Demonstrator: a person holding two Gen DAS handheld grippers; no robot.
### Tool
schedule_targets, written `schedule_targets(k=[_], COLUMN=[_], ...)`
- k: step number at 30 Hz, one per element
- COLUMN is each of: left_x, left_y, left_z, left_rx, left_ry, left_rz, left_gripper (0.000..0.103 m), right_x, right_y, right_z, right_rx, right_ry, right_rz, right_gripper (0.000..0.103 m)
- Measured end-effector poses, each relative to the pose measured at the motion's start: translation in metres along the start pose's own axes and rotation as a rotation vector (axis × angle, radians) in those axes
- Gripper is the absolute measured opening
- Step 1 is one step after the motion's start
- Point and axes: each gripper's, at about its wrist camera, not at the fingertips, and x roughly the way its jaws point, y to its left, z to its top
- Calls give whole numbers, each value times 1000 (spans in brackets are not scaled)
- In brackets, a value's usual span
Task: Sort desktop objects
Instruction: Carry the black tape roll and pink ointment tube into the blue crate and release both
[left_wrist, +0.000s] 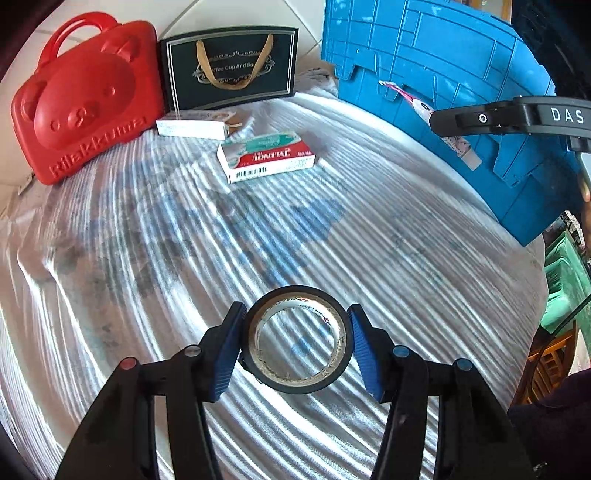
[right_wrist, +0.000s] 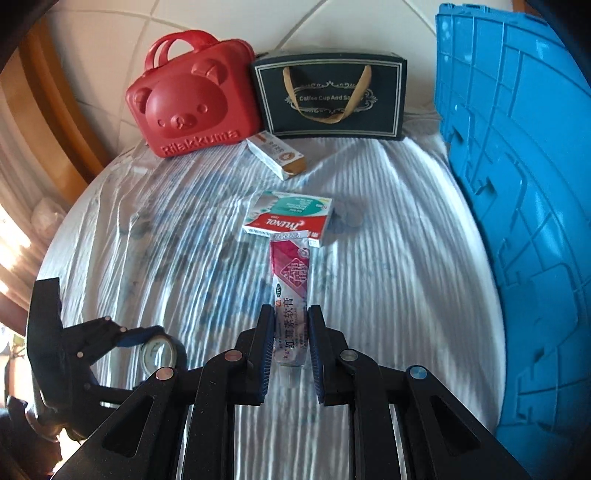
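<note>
The red bear-faced case stands at eleven o'clock on the cloth-covered surface, the dark gift bag just beside it at twelve. A slim white box lies before them, the Tylenol box nearer centre. The left claw is clamped on a black tape roll at six o'clock in its own view. The right claw is clamped on a pink ointment tube pointing toward twelve. The blue crate fills three o'clock.
</note>
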Motion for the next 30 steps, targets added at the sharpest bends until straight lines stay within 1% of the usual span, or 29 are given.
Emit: schedule_targets(k=[5,8,10,13,15,17,19,22,24,27,30], left_x=[-36,-60,-77,-101,-118,-134,-148,-161,-161,-156,-143], left_y=[-9,-19,-31,-55,-78,-105,-132,-179,-208,-250,-287], left_z=[33,64,87,122,145,168,190,223,243,268,289], left_rx=[72,132,188,265,324,379,415,469,498,512,521], left_ry=[-95,-165,-219,-298,-361,-420,-469,-520,-539,-556,-547], left_rz=[33,33,28,-7,-42,-81,-122,-175,-204,-237,-232], left_gripper=[55,55,55,55,55,55,55,55,55,55,55], right_x=[-37,-68,-94,-138,-172,-207,-243,-287,-307,-329,-343], right_y=[12,19,23,24,18,9,-3,-29,-53,-95,-136], right_z=[6,12,15,17,17,15,9,1,-1,-7,-10], right_rx=[-9,-10,-14,-10,10,35,65,104,140,198,245], right_ry=[-87,-157,-212,-304,-371,-449,-524,-599,-620,-639,-641], right_rz=[11,9,-11,-59,-95,-150,-207,-314,-369,-431,-462], right_gripper=[18,18,18,18,18,18,18,18,18,18,18])
